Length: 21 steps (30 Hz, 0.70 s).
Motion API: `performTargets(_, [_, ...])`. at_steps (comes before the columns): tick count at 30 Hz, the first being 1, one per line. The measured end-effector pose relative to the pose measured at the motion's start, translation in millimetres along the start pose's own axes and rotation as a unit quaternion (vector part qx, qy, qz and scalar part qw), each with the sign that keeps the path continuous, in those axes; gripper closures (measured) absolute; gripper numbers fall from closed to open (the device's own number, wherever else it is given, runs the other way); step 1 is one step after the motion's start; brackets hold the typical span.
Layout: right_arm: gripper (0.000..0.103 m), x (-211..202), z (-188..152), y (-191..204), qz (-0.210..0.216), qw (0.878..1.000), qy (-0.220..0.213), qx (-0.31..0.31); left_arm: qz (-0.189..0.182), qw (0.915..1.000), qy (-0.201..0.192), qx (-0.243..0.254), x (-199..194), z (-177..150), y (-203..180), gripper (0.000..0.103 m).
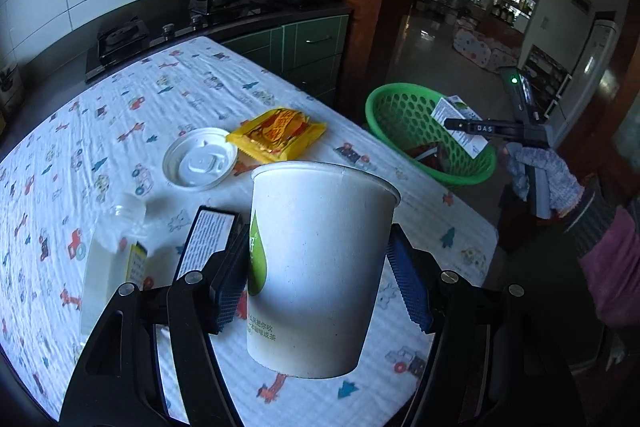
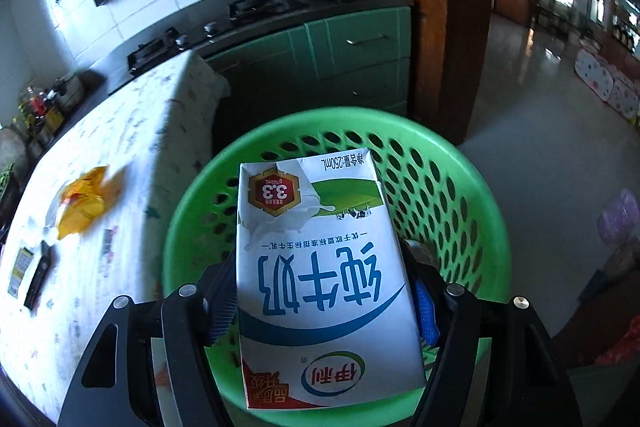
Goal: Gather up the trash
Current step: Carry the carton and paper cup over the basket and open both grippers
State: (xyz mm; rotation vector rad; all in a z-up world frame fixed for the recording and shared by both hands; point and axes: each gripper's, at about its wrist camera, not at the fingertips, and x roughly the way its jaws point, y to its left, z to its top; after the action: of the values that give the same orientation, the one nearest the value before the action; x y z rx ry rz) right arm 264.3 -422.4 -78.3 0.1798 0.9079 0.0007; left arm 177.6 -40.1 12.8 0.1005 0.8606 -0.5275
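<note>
My left gripper (image 1: 320, 267) is shut on a white paper cup (image 1: 320, 267) with a green drop logo, held upright just above the patterned tablecloth (image 1: 120, 99). My right gripper (image 2: 324, 291) is shut on a white and blue milk carton (image 2: 320, 267), held over the green plastic basket (image 2: 460, 195). In the left wrist view the right gripper (image 1: 472, 129) with the carton (image 1: 460, 123) hangs over the same basket (image 1: 400, 115), which holds some wrappers. A white cup lid (image 1: 200, 159) and a yellow snack packet (image 1: 278, 135) lie on the table beyond the cup.
A clear plastic bottle (image 1: 116, 247) and a small dark box (image 1: 204, 243) lie left of the cup. The stove (image 1: 120, 43) and green cabinets (image 1: 312, 43) stand behind the table. The basket stands off the table's right edge, above the floor (image 2: 540, 147).
</note>
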Motion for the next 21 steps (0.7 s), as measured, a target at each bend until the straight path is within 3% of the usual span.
performTargets(10, [0.032, 25, -1, -19, 0.004, 1.0, 0.011, 0.02, -0.027, 0.9986, -0.013, 0.043, 36, 59, -50, 0.038])
performTargets(21, [0.027, -8, -12, -21, 0.008, 1.0, -0.014, 0.002, -0.057, 0.9967, 0.007, 0.057, 104, 106, -101, 0.038])
